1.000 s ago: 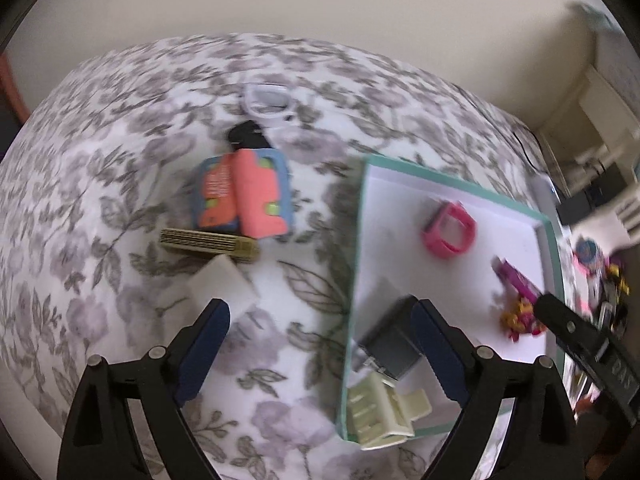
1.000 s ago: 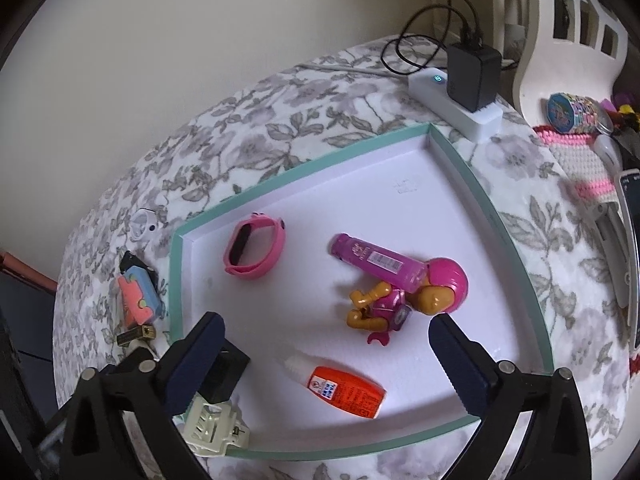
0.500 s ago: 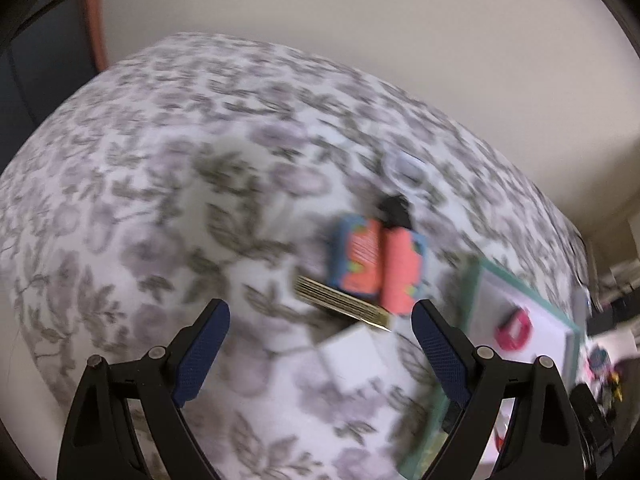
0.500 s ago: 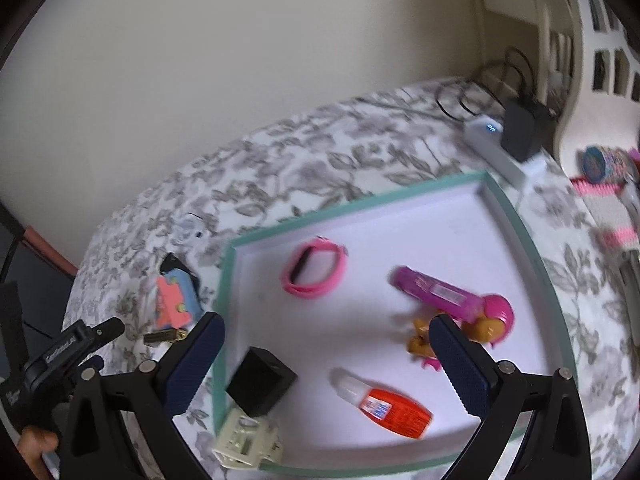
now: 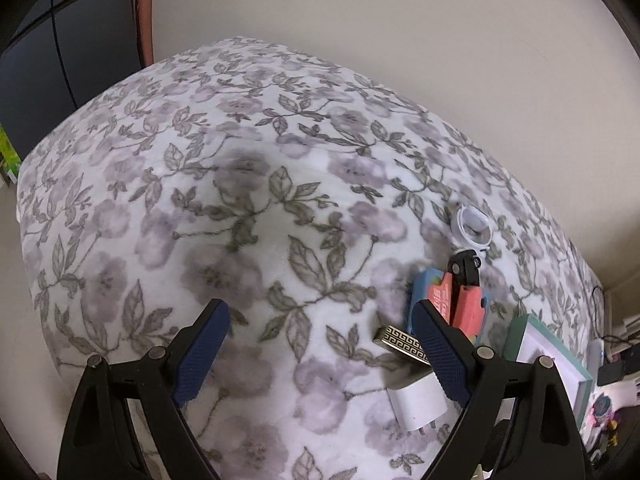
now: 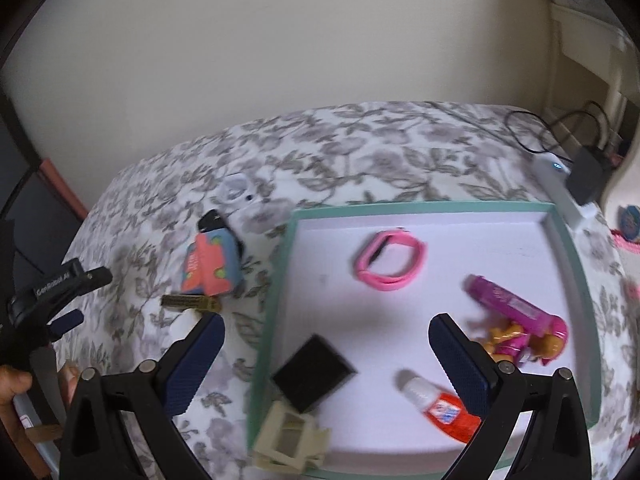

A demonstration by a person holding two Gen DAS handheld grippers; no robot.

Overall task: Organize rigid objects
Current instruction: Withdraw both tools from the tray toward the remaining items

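While the teal-rimmed tray (image 6: pixel 568 252) lies on the floral cover (image 5: pixel 248 184), most of the rigid objects already sit inside it: a pink wristband (image 6: pixel 390 266) toward its far side, a magenta tube (image 6: pixel 510 304) touching a pink and orange toy figure (image 6: pixel 520 344) at the right, a small white bottle with an orange label (image 6: pixel 440 406) near the front, and a black cube (image 6: pixel 312 376) by the left wall. A cream plastic piece (image 6: pixel 290 442) rests at the tray's near left corner, apparently overlapping the rim, though blur makes that hard to settle.

Outside the tray, to its left on the cover, lie a blue and coral case (image 6: pixel 212 266) with a black clip (image 5: pixel 464 270) touching its far end, a gold patterned bar (image 5: pixel 402 342) just in front of it, a white plug block (image 5: pixel 418 402) nearer still, and a small clear round case (image 5: pixel 474 228) farthest back.

The right gripper (image 6: pixel 326 354) hangs over the tray's left half with its jaws spread wide and nothing between the pads. The left gripper (image 5: pixel 320 344) hovers over bare cover left of the loose items, jaws likewise wide apart and empty; its right pad overlaps the bar and the case in view. From the right wrist camera it appears at the far left edge, with a hand (image 6: pixel 12 386) behind it. A white power strip (image 6: pixel 560 188) carrying a black adapter (image 6: pixel 586 178) sits beyond the tray's far right corner.
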